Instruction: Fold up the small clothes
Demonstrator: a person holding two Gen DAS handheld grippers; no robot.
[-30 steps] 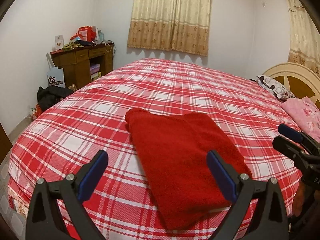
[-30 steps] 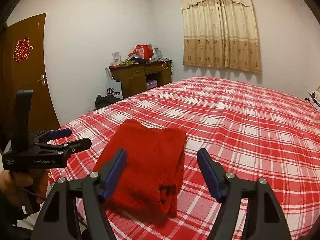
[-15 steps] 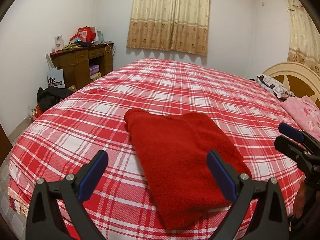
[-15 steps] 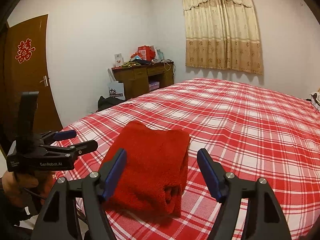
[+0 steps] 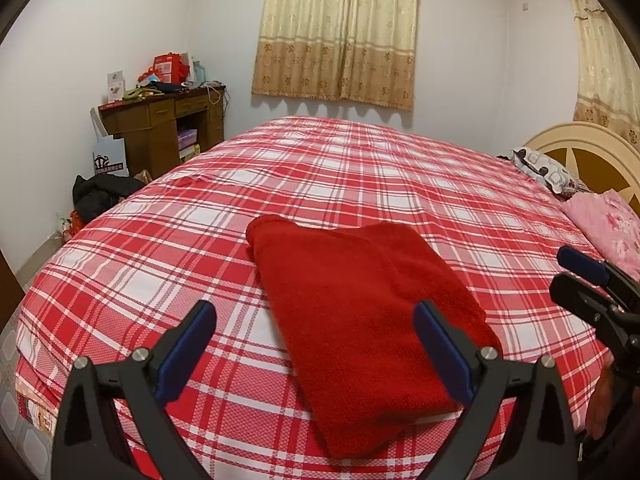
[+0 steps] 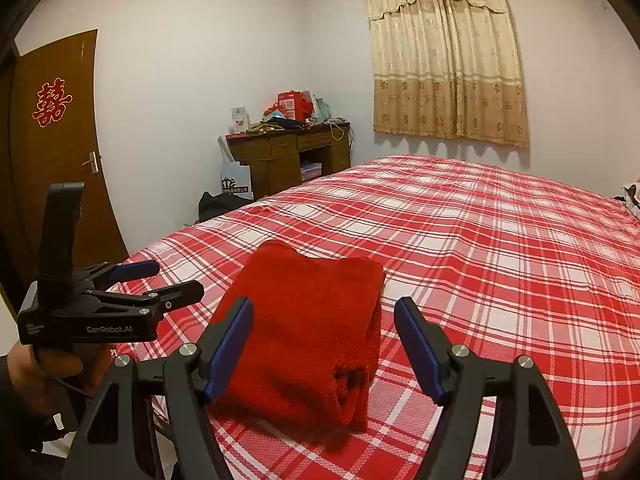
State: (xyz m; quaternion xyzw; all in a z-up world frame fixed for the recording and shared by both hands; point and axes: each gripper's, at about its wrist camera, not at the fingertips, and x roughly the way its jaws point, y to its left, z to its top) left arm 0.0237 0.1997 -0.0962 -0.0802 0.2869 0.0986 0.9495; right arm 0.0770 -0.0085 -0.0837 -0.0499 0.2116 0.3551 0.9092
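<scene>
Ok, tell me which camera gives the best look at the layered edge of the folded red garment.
Right wrist view: the folded red garment turns its open, layered edge to the camera, so the stacked folds show. The left wrist view shows only its flat top, layers hidden.

Bed w/ red-white plaid sheet [image 5: 360, 168]; on it folded red garment [image 5: 360, 300], pink cloth [image 5: 604, 220] + pillow [image 5: 544, 168] nr headboard.

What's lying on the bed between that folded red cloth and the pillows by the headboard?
Nothing: between the red cloth and the pillows there is only bare checked bedspread, seen in the left wrist view.
</scene>
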